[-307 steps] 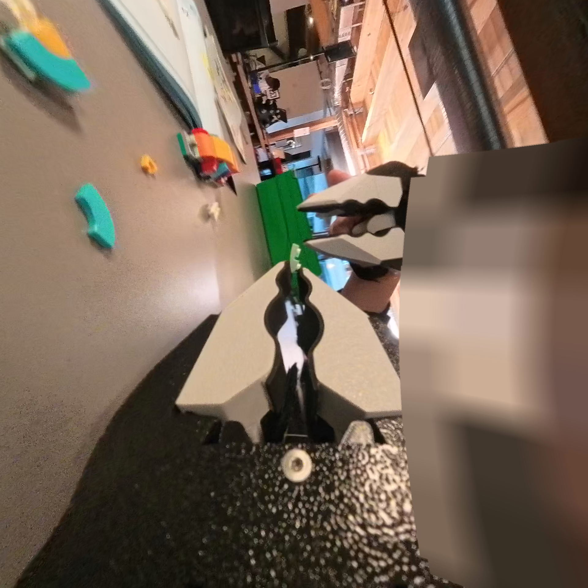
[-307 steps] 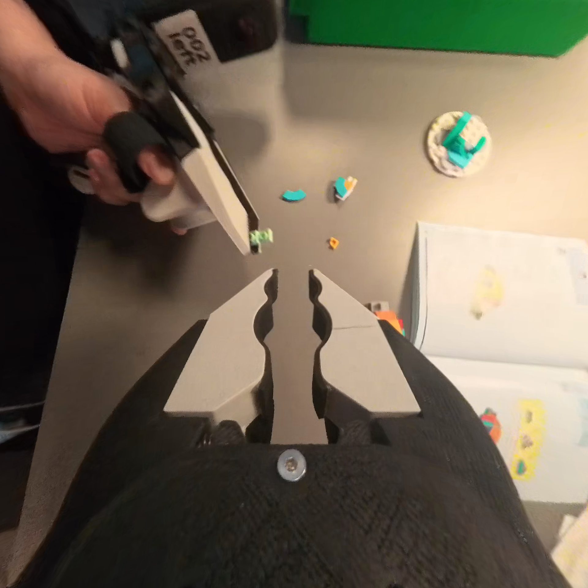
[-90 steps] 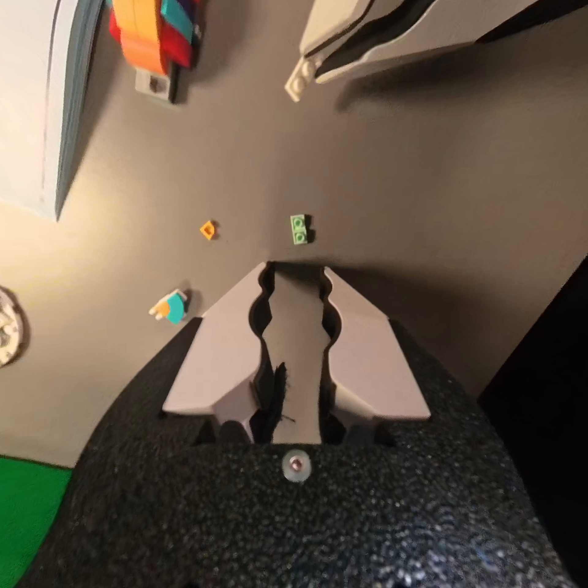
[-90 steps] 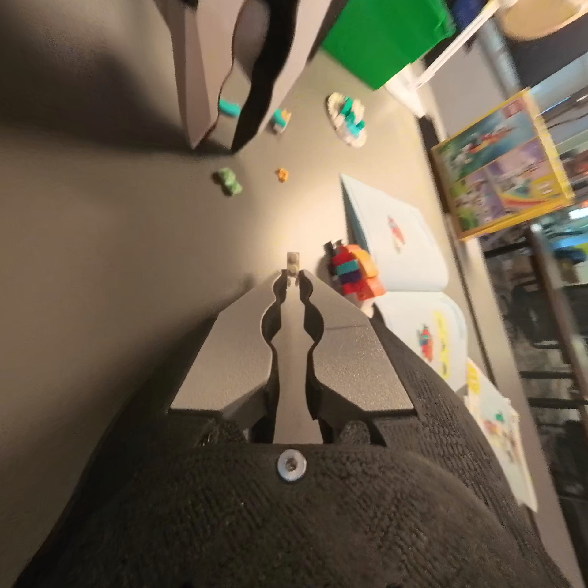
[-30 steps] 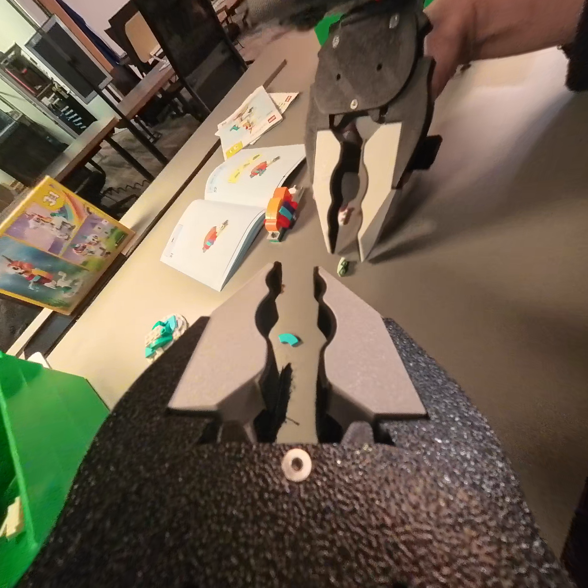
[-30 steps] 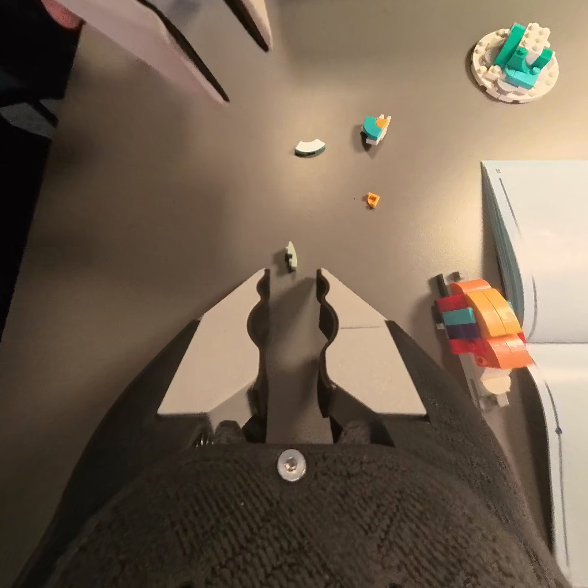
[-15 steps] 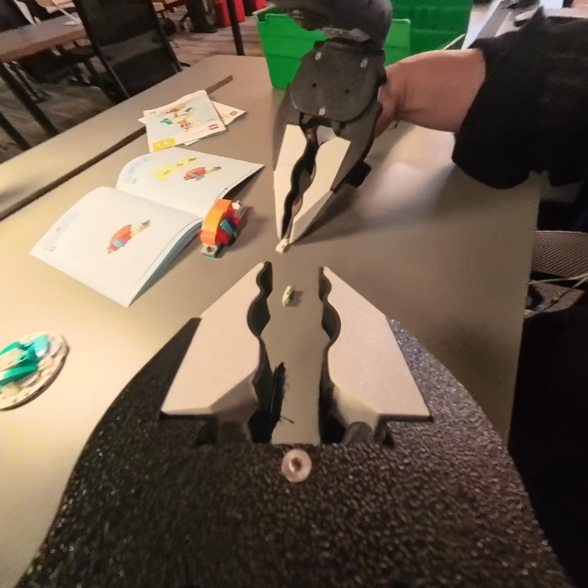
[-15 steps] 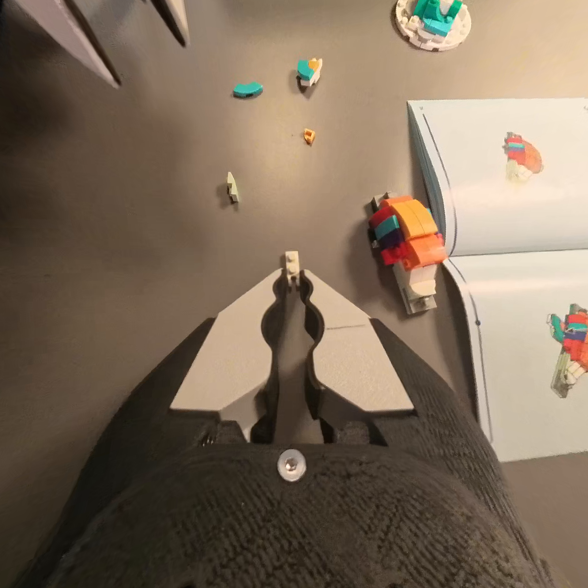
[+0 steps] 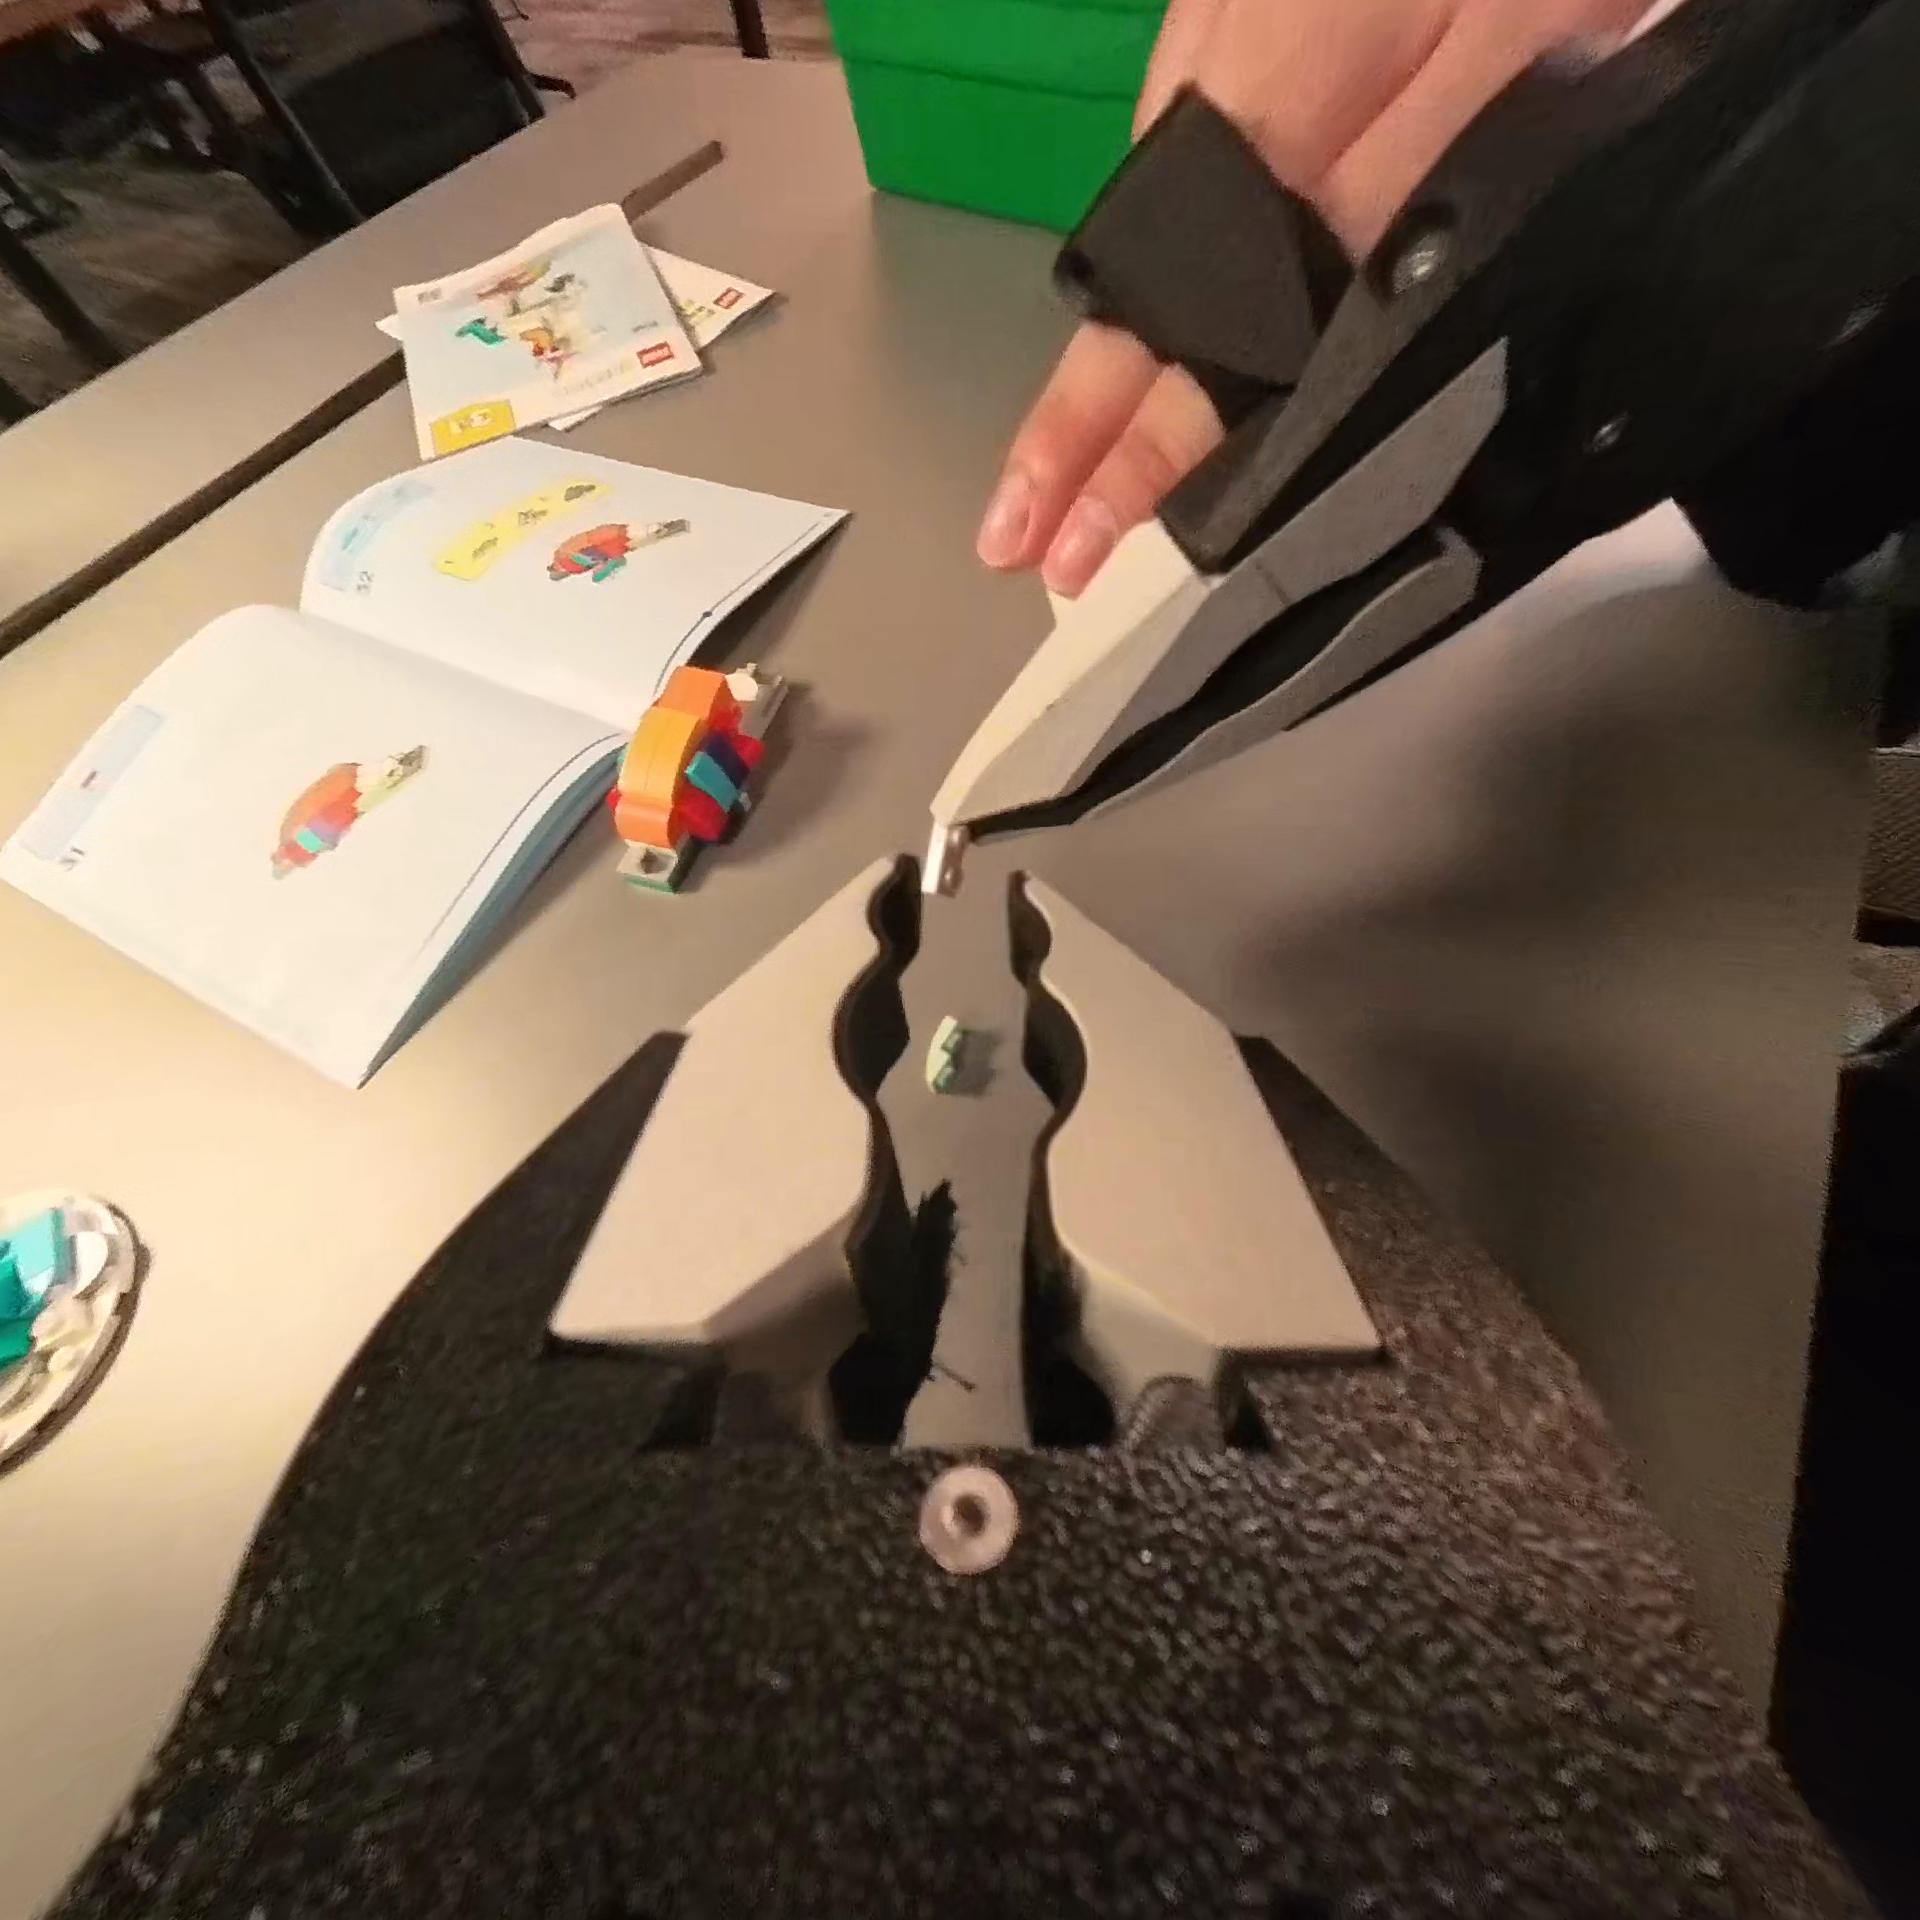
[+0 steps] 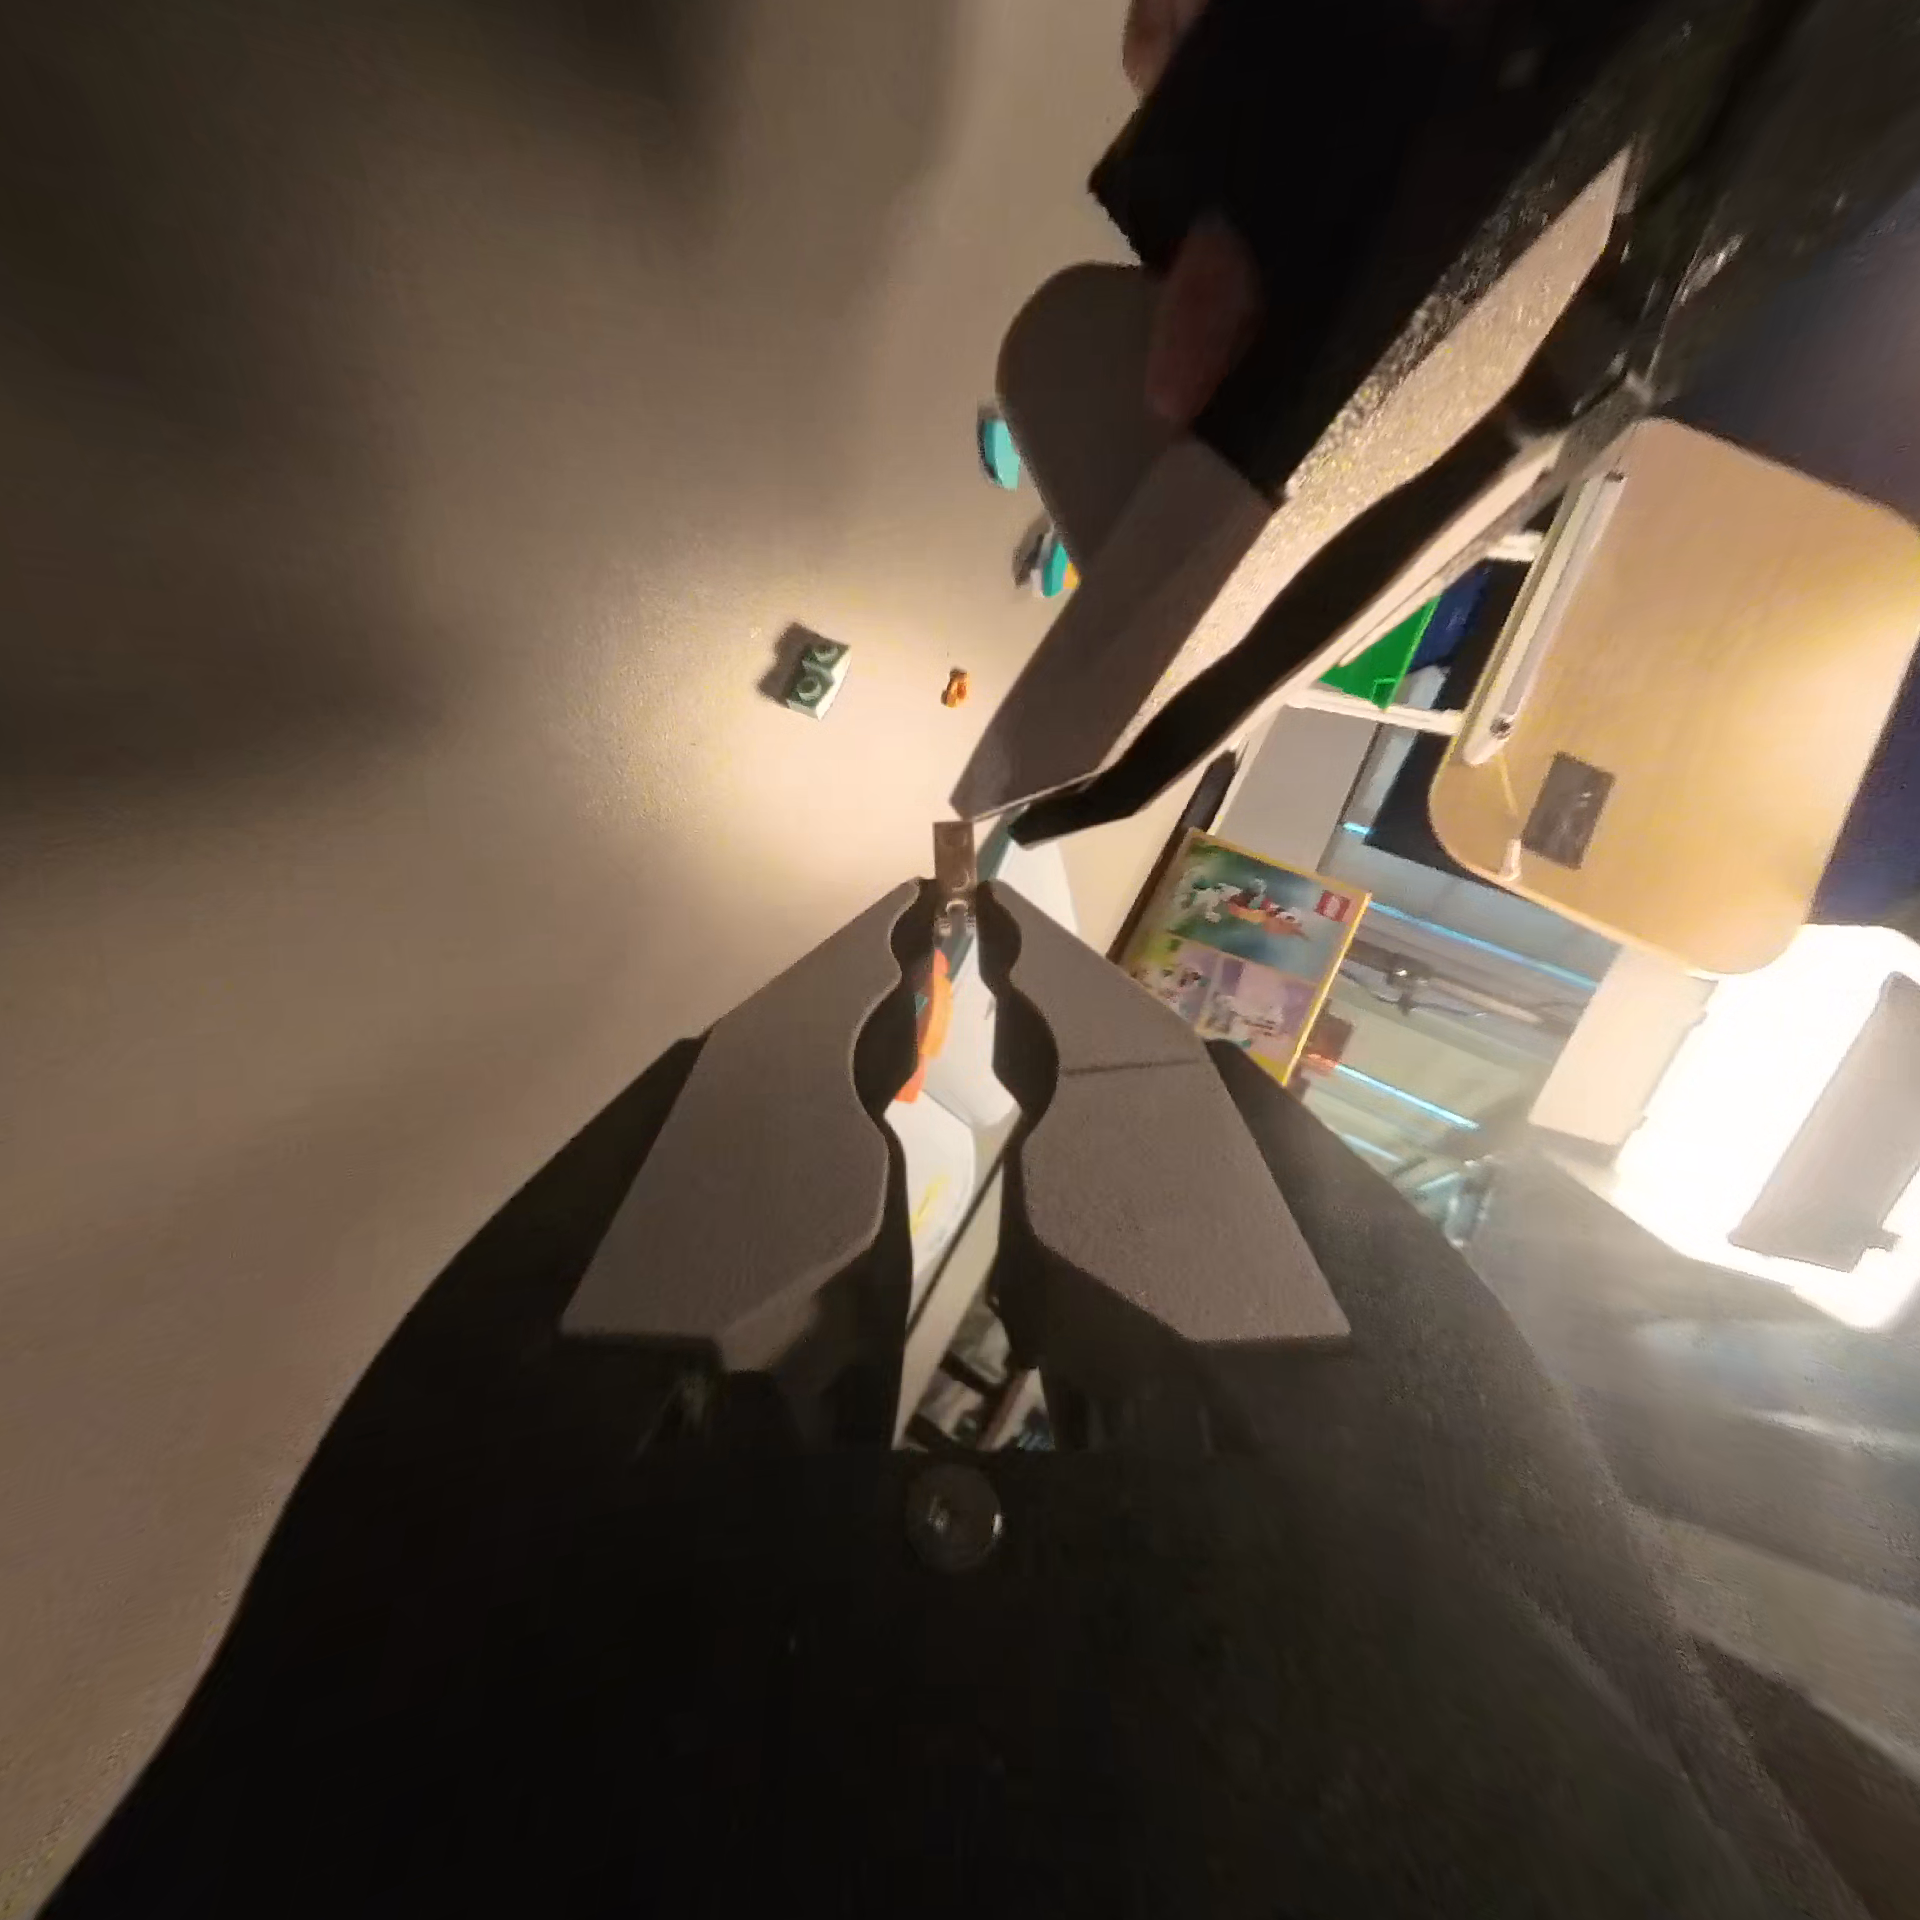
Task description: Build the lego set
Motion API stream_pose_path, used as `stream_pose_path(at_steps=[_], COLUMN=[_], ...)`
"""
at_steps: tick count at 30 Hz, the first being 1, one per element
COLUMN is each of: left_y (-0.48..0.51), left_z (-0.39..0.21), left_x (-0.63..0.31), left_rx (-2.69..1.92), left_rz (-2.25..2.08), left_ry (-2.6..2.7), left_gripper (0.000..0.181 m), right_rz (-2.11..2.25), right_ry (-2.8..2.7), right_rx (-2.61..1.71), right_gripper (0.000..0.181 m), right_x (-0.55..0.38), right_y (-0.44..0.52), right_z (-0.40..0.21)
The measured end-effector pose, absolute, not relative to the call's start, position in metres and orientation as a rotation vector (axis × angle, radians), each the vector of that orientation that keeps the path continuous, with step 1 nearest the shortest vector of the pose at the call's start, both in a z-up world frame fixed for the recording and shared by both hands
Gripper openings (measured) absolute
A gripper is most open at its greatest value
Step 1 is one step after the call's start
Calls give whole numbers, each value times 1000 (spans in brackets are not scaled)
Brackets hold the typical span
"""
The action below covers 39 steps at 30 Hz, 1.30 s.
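My right gripper (image 10: 951, 906) is shut on a small pale plate (image 10: 954, 854), which sticks out past its tips. In the left wrist view the right gripper (image 9: 951, 831) comes in from the upper right and holds the plate (image 9: 943, 871) in the air, right at the tips of my left gripper (image 9: 961, 888). The left gripper is open and empty. A light green piece (image 9: 951, 1051) lies on the table, seen between the left fingers; it also shows in the right wrist view (image 10: 810, 670). The orange and red model (image 9: 686, 774) lies beside the open booklet (image 9: 416, 727).
A round white base with teal bricks (image 9: 52, 1288) sits at the left edge. Smaller leaflets (image 9: 551, 322) and a green bin (image 9: 997, 114) are farther back. A tiny orange piece (image 10: 956, 686), teal pieces (image 10: 1049, 566) and the set's box (image 10: 1236, 956) show in the right wrist view. Left tips and right tips are each some 5 cm from the light green piece (image 9: 951, 1051). It is also in sight in the right wrist view (image 10: 803, 673).
The right gripper has carried the pale plate over to the left gripper's tips and tilted onto its side. The left gripper has come closer over the green piece and stays open.
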State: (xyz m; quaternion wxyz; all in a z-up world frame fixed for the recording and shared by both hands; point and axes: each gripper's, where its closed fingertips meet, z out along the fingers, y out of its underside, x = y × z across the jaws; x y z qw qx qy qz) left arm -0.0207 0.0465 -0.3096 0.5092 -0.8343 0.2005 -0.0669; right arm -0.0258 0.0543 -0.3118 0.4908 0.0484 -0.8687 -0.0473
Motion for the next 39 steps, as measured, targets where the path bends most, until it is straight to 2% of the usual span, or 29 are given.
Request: stream_pose_path(at_steps=[1,3,8,9,11,12,15,17,21,29,35,37,38,39], left_y=[45,45,47,47,47,46,40,38,37,36,35,37,37,37], left_z=[-312,-316,-318,-315,-306,-300,-284,-285,-287,-283,-283,-288,-293,-298], left_x=[-20,-22,-23,-25,-26,-24,-20,-19,-14,-17,-16,-20,-24,-28], left_rx=[-2025,-2048,-2053,-2033,-1965,-1918,-1787,-1777,-1766,-1728,-1726,-1758,-1788,-1823], left_rz=[-170,-157,-153,-155,-220,-278,-403,-413,-407,-425,-506,-467,-420,-377], left_ry=[491,494,512,498,452,430,401,408,432,408,360,343,347,356], left_gripper=[19,22,5,4,4,4,4,4,4,4,4,5,16,36], right_rz=[-126,-138,-103,-22,267,471,1086,1272,1381,1446,1548,1525,1496,1450], right_ry=[-2102,-2084,-2069,-2065,-2105,-2116,-2042,-1972,-1936,-1911,-1912,-1925,-1943,-1973], right_rx=[143,198,196,108,-208,-380,-704,-753,-775,-845,-879,-869,-866,-864], right_gripper=[6,6,7,11,31,33,27,20,8,9,3,3,3,3], right_x=[-25,-25,-28,-29,-30,-29,-24,-23,-25,-28,-28,-29,-30,-31], right_y=[52,46,39,39,43,42,26,22,17,25,22,24,25,28], right_z=[-311,-308,-305,-302,-301,-299,-276,-264,-259,-262,-264,-270,-275,-283])
